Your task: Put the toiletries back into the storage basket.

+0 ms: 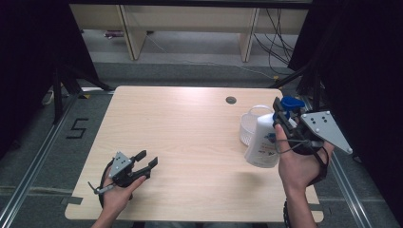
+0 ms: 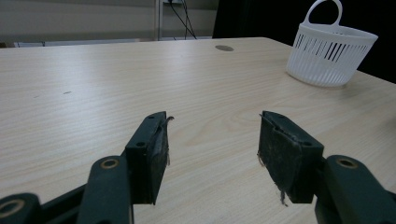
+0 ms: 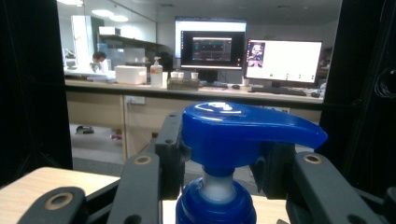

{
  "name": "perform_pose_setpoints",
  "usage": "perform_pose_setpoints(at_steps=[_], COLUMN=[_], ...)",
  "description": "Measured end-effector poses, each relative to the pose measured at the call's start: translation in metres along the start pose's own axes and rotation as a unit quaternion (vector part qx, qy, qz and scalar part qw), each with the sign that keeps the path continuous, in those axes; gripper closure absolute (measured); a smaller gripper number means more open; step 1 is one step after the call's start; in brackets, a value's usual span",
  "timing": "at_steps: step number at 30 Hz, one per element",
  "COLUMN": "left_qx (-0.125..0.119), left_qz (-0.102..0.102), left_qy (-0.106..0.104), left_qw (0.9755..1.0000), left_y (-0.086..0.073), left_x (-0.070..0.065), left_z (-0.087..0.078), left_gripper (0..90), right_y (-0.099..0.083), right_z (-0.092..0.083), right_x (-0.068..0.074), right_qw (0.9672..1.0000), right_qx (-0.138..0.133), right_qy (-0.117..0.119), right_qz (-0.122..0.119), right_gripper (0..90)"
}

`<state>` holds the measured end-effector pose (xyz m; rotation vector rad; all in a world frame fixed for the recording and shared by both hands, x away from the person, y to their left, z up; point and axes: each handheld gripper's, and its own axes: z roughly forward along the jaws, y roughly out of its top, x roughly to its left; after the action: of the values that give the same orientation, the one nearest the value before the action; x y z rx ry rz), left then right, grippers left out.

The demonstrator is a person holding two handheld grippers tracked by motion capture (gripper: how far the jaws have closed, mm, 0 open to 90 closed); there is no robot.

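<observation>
One wooden table is carrying two loose things: one white pump bottle with a blue pump head, and one white slatted basket with a single loop handle. Two hand-held grippers are in play. The left gripper is sitting low over the near left part of the table in the person's left hand, its two jaws spread wide apart with nothing between them; the left gripper view is showing bare wood in the gap and the basket standing well off toward the far right corner. The right gripper, held in the right hand, is clenching around the neck of the bottle just under the pump head, one jaw on each side, as the right gripper view is showing with the blue pump head and blue collar between the two black jaws. The bottle is standing upright near the right edge of the table, just beside the basket on its near side; whether its base is touching the tabletop cannot be told. Two lit monitors are glowing on a counter beyond the table.
</observation>
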<state>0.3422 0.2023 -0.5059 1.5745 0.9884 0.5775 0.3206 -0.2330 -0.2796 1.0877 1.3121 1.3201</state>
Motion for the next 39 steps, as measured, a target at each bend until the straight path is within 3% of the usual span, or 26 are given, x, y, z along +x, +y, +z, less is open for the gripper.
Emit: perform_pose_setpoints(at_steps=[39], left_qx=[0.001], left_qz=[-0.002], left_qy=[0.002], left_qw=[1.0000], left_y=[0.000], left_x=[0.003], left_z=[-0.001], left_gripper=[42.0], right_y=[0.026], right_z=[0.040], right_x=[-0.022], right_qw=[0.9998], right_qx=[0.001], right_qy=[-0.022], right_qz=[0.002], right_gripper=[60.3])
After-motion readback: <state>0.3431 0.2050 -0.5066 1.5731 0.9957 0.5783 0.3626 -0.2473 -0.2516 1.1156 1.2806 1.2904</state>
